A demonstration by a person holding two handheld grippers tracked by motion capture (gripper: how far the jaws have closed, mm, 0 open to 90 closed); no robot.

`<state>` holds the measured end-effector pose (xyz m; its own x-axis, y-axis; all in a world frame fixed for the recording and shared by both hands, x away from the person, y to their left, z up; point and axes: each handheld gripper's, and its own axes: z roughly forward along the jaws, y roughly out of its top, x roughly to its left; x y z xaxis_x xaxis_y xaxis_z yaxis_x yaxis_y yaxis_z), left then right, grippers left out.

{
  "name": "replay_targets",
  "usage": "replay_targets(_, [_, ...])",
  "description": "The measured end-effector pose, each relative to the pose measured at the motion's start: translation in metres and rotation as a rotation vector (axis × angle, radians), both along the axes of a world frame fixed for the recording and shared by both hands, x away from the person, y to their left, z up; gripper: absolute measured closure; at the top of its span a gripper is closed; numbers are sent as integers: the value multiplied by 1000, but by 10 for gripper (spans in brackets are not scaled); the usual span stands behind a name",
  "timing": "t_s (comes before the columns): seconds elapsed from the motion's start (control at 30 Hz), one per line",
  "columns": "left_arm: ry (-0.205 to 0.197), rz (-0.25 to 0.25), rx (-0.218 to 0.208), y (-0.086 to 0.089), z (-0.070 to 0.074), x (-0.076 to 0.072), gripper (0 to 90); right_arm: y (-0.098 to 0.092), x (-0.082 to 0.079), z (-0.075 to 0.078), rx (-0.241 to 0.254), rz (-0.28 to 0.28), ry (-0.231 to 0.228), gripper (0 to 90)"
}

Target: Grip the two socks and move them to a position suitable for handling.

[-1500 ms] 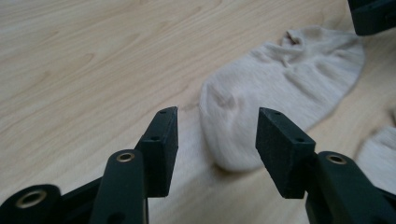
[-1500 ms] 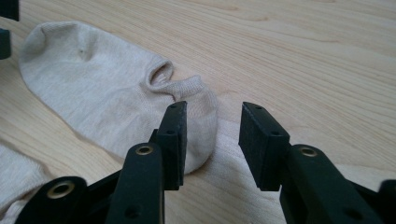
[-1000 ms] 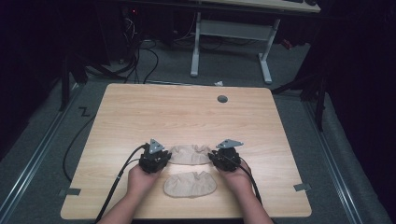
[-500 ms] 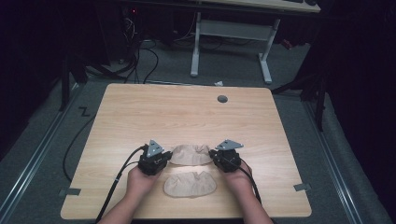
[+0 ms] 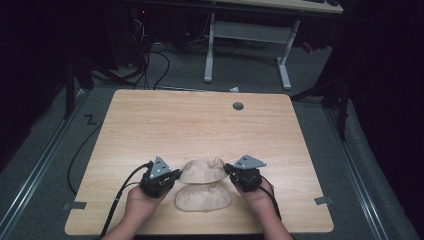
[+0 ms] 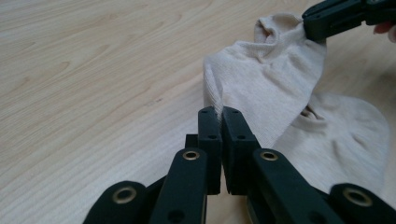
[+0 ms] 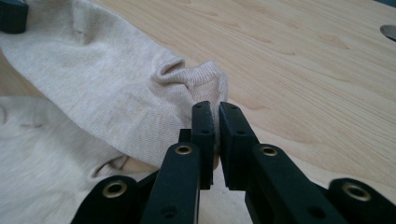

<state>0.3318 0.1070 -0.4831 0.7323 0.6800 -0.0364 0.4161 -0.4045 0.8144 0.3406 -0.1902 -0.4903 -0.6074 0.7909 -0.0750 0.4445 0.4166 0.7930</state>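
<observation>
Near the surface's [image 5: 150,125] front edge, each hand-held gripper, left [image 6: 219,116] and right [image 7: 212,112], pinches an end of the far sock [image 5: 202,171], ready to lift it off the other sock [image 5: 202,198].

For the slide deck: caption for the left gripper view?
Left claw pinches one end of a beige sock; right claw holds the other.

A: How did the left tool [image 5: 176,175] stand?
B: Its jaws had just closed tight on the sock [image 5: 202,171], the hand low behind it.
A: And the right tool [image 5: 227,169]?
B: It had pinched the same sock's other end, jaws inward.
</observation>
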Motion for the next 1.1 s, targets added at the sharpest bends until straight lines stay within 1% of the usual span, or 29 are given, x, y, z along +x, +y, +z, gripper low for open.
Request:
replay_targets(0.03, [-1,-6,-3,0,1,-4,871,0,-4,1,-2,7,-3,851])
replay_targets(0.07, [-1,-6,-3,0,1,-4,871,0,-4,1,-2,7,-3,851])
replay_targets(0.1, [2,-19,-7,0,1,-10,870,-1,-11,2,0,18,-10,851])
replay_targets(0.13, [2,-19,-7,0,1,-10,870,-1,-11,2,0,18,-10,851])
replay_targets(0.17, [6,-28,-10,0,1,-16,870,-3,-18,3,-1,26,-16,851])
replay_targets(0.2, [6,-28,-10,0,1,-16,871,-4,-20,3,1,27,-15,851])
replay_targets(0.23, [5,-39,-7,1,1,-22,870,-5,-23,4,-1,28,-19,851])
replay_targets(0.3, [9,-43,-14,2,0,-28,870,-6,-30,4,0,32,-23,851])
replay_targets(0.33, [9,-43,-14,2,0,-28,870,-6,-30,4,0,32,-23,851])
replay_targets(0.37, [11,-44,-11,3,-2,-31,870,-6,-33,4,-2,36,-23,851])
replay_targets(0.4, [13,-40,-12,5,-5,-35,871,-6,-41,2,-9,51,-20,851])
replay_targets(0.47, [32,-39,-17,7,-9,-38,870,-5,-45,0,-21,60,-14,851])
replay_targets(0.53, [39,-43,-11,7,-11,-40,870,-4,-50,-3,-28,66,-4,850])
replay_targets(0.6, [34,-47,1,6,-13,-42,870,-4,-54,-4,-39,69,-2,850])
replay_targets(0.67, [38,-51,4,5,-13,-43,870,-4,-56,-5,-38,69,1,850])
replay_targets(0.77, [36,-59,30,3,-16,-46,870,-5,-61,-8,-38,71,14,850])
replay_targets(0.93, [43,-53,32,4,-18,-48,870,-5,-63,-10,-35,76,24,850])
replay_targets(1.03, [44,-54,43,4,-20,-49,870,-3,-63,-13,-46,88,34,849])
replay_targets(1.07, [43,-54,59,4,-21,-49,869,-2,-62,-14,-55,93,43,849])
replay_targets(1.1, [43,-54,59,4,-21,-49,869,-2,-62,-14,-55,93,43,849])
